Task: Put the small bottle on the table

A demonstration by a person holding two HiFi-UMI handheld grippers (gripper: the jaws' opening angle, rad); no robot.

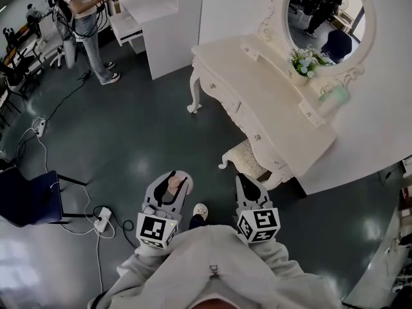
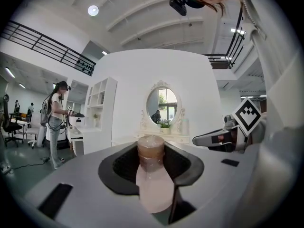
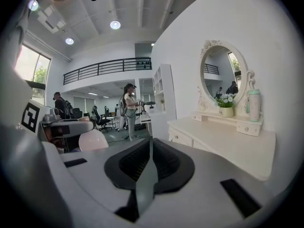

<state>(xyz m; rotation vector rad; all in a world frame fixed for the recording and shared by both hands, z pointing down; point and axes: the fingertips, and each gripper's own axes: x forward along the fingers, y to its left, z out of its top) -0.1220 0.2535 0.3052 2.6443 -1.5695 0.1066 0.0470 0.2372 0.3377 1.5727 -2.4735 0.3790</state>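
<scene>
Left tongs (image 2: 153, 182) clamp the small bottle (image 2: 151, 151); right tongs (image 3: 146, 175) sit pressed fully together.

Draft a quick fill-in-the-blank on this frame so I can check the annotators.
1. The left gripper is shut on the small bottle; the right gripper, jaws together, holds ____.
2. At the back of the white dressing table stands an oval ____.
3. The stool sits partly ____ that table.
Missing words: nothing; mirror; under.
</scene>
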